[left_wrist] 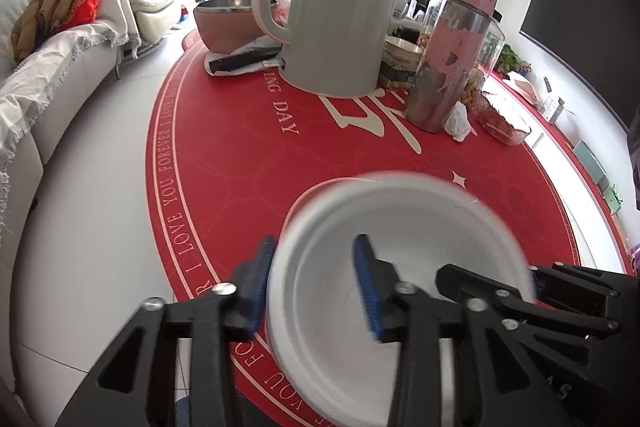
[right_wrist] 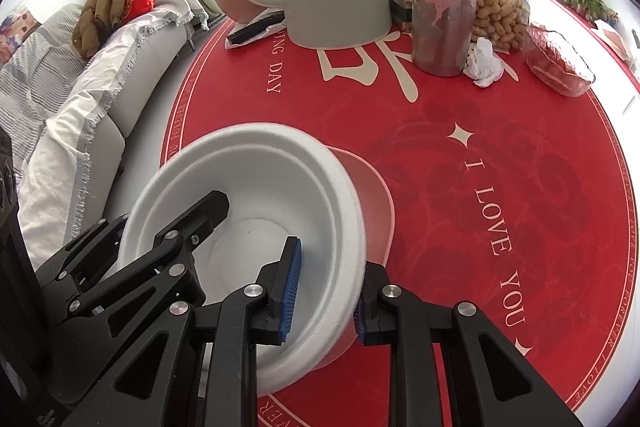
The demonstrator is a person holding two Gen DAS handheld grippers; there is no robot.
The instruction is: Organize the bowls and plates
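Observation:
A white paper bowl (left_wrist: 400, 267) is held tilted above the red round tablecloth (left_wrist: 240, 155). My left gripper (left_wrist: 316, 287) straddles its left rim, one blue pad outside and one inside, with a visible gap. My right gripper (right_wrist: 326, 297) straddles the opposite rim of the same bowl (right_wrist: 248, 195), one blue pad inside and one outside, close on the wall. The bowl is blurred in the left wrist view. The left gripper's black fingers (right_wrist: 188, 227) show inside the bowl in the right wrist view.
A pale green kettle (left_wrist: 340, 15), a worn pink flask (left_wrist: 452, 59), a jar of peanuts (right_wrist: 500, 7), a crumpled tissue (right_wrist: 484, 63), a metal bowl (left_wrist: 224, 23) and a snack bag (right_wrist: 560, 63) stand at the table's far side. A sofa (left_wrist: 60, 67) lies left.

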